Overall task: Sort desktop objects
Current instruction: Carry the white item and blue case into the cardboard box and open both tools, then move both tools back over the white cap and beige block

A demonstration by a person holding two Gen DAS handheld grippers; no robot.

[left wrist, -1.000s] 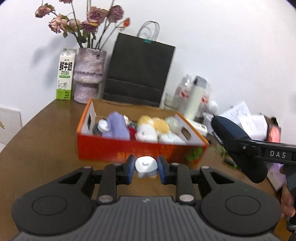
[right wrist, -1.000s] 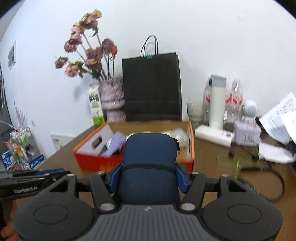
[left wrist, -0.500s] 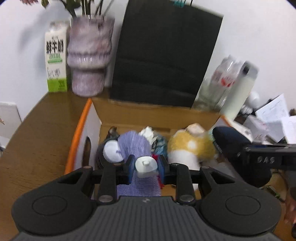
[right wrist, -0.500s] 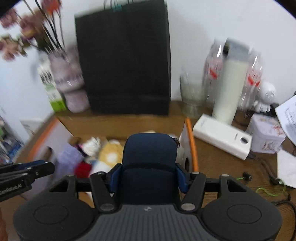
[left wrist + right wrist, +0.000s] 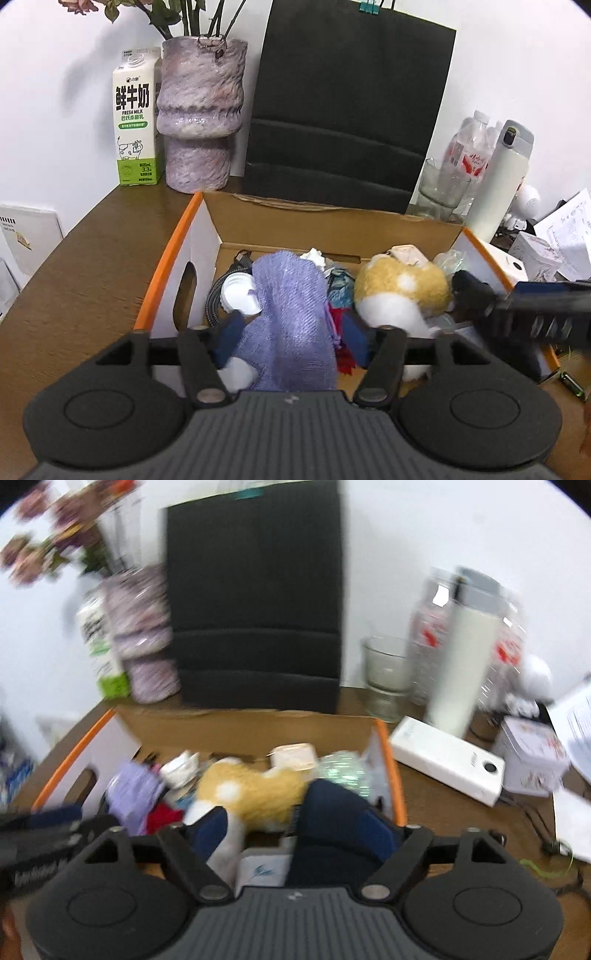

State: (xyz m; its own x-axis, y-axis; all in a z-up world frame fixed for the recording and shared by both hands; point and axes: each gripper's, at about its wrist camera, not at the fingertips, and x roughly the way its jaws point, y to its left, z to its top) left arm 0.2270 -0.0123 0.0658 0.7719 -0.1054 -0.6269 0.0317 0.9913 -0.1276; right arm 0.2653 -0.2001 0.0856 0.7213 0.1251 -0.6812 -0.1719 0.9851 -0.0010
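White wall behind a brown counter (image 5: 85, 266), orange box (image 5: 162, 273) full of sorted things, left tool (image 5: 291, 339) opening over a purple mesh pouch (image 5: 291, 317), right tool (image 5: 295, 830) opening, navy case (image 5: 340, 834) loose between its pads, yellow plush (image 5: 255, 794) beside.

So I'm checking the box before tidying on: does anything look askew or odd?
Mostly the pile. The orange box holds a loose heap: a purple mesh pouch slumped over a white cap and a yellow plush on its side. Nothing spilled or broken.

Crowded box (image 5: 173, 254), bag (image 5: 347, 110) behind
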